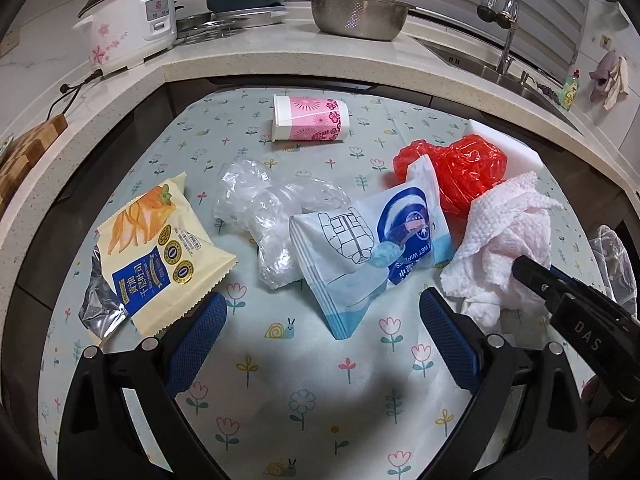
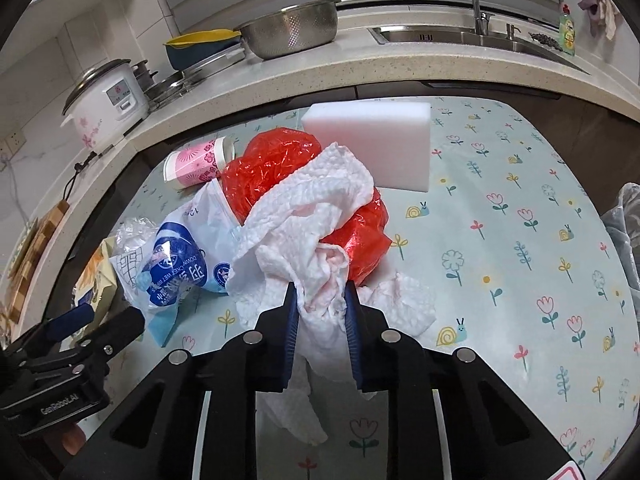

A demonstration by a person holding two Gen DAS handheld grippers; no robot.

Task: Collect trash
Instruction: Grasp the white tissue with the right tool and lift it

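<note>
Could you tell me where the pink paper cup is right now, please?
The pink paper cup lies on its side at the table's far edge, below the counter's steel colander, beyond the clear plastic wrap.

Embossed paper towel [image 2: 304, 216], glossy red plastic bag [image 2: 272, 164], matt foam block [image 2: 380, 140]

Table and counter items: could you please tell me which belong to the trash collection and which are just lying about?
Trash: paper towel in the right gripper, red bag, wipes packet, snack wrapper, paper cup.
Lying about: rice cooker, colander.
</note>
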